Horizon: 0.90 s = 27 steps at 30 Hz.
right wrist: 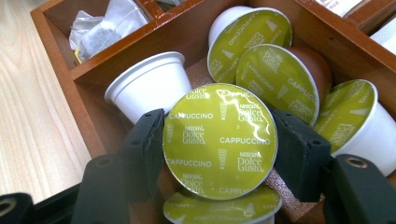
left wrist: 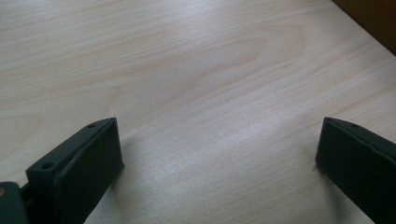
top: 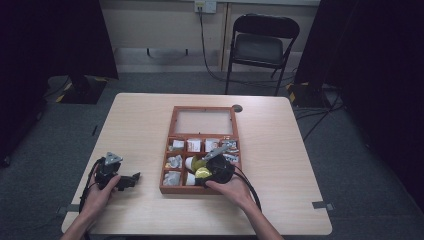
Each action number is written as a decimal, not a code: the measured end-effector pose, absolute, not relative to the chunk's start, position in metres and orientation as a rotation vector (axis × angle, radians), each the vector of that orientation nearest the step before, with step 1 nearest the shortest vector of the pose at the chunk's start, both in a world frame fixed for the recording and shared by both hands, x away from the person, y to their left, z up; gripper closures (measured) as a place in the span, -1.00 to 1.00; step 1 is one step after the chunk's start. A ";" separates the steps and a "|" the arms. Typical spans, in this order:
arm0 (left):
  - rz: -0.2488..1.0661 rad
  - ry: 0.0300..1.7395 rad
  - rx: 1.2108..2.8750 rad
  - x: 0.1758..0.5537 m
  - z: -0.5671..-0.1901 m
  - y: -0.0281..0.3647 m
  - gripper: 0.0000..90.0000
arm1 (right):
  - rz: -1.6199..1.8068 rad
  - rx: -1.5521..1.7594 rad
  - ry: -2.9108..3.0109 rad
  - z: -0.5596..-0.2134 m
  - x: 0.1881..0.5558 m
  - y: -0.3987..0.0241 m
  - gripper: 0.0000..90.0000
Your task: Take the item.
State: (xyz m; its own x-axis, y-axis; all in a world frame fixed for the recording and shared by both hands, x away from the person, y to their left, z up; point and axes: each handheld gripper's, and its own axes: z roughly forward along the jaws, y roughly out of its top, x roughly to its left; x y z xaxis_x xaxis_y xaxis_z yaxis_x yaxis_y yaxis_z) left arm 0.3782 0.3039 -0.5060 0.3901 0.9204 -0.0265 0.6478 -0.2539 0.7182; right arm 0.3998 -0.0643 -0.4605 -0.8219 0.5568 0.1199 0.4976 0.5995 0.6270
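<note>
A wooden compartment box (top: 172, 150) with its glass lid open lies mid-table. My right gripper (top: 206, 172) reaches into its front middle compartment, and in the right gripper view (right wrist: 219, 142) it is shut on a coffee capsule (right wrist: 219, 140) with a green Cappuccino foil lid. More green-lidded capsules (right wrist: 273, 79) and a white capsule (right wrist: 149, 86) lying on its side crowd the same compartment. My left gripper (top: 131, 180) rests on the table left of the box. Its jaws stand wide open over bare wood in the left gripper view (left wrist: 219, 158), holding nothing.
Other compartments hold tea bags (right wrist: 105, 25) and sachets (top: 194, 145). The box's wooden wall (right wrist: 60, 70) runs beside the capsules. A black folding chair (top: 262, 45) stands beyond the table's far edge. Bare tabletop (top: 135, 125) spreads left and right of the box.
</note>
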 end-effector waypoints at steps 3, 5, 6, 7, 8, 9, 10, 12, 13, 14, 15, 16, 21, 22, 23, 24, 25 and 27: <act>0.536 1.339 1.999 0.378 -0.506 0.304 -1.00 | 1.039 0.903 2.722 -0.459 0.400 -0.065 -0.14; 0.534 1.339 2.000 0.378 -0.506 0.304 -1.00 | 1.048 0.906 2.715 -0.458 0.400 -0.066 -0.14; 0.535 1.339 2.000 0.378 -0.506 0.304 -1.00 | 1.051 0.910 2.713 -0.458 0.400 -0.066 -0.14; 0.534 1.340 1.999 0.378 -0.506 0.304 -1.00 | 1.054 0.908 2.710 -0.458 0.400 -0.066 -0.14; 0.536 1.340 1.998 0.378 -0.506 0.304 -1.00 | 1.053 0.907 2.708 -0.458 0.400 -0.067 -0.14; 0.534 1.339 1.999 0.378 -0.506 0.304 -1.00 | 1.056 0.908 2.706 -0.458 0.400 -0.067 -0.14; 0.534 1.340 1.999 0.378 -0.506 0.304 -1.00 | 1.060 0.910 2.703 -0.457 0.400 -0.067 -0.14; 0.536 1.340 1.998 0.378 -0.506 0.304 -1.00 | 1.068 0.911 2.697 -0.457 0.400 -0.067 -0.14; 0.534 1.340 1.999 0.378 -0.506 0.304 -1.00 | 1.077 0.913 2.692 -0.456 0.400 -0.068 -0.14; 0.535 1.339 2.000 0.378 -0.506 0.304 -1.00 | 1.079 0.911 2.690 -0.455 0.400 -0.068 -0.14; 0.536 1.340 1.998 0.378 -0.506 0.304 -1.00 | 1.083 0.912 2.689 -0.455 0.400 -0.068 -0.14; 0.536 1.340 1.998 0.378 -0.506 0.304 -1.00 | 1.089 0.914 2.686 -0.454 0.399 -0.069 -0.14; 0.534 1.339 2.000 0.378 -0.506 0.304 -1.00 | 1.117 0.921 2.672 -0.451 0.400 -0.071 -0.14; 0.536 1.340 1.999 0.378 -0.506 0.304 -1.00 | 1.120 0.924 2.669 -0.451 0.400 -0.072 -0.14; 0.535 1.339 2.000 0.378 -0.506 0.304 -1.00 | 1.125 0.922 2.667 -0.450 0.400 -0.072 -0.14; 0.536 1.340 1.998 0.378 -0.506 0.304 -1.00 | 1.126 0.918 2.667 -0.450 0.400 -0.072 -0.14; 0.534 1.339 2.000 0.378 -0.506 0.304 -1.00 | 1.127 0.917 2.662 -0.449 0.400 -0.073 -0.14; 0.536 1.341 1.997 0.378 -0.506 0.304 -1.00 | 1.138 0.924 2.654 -0.446 0.401 -0.075 -0.14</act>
State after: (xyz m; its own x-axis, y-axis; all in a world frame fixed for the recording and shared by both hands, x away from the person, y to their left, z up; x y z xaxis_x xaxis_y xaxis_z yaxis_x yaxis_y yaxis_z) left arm 0.3782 0.3039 -0.5060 0.3893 0.9207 -0.0270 0.6481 -0.2530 0.7183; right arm 0.4011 -0.0749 -0.4457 -0.8089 0.5731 0.1317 0.4906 0.5341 0.6885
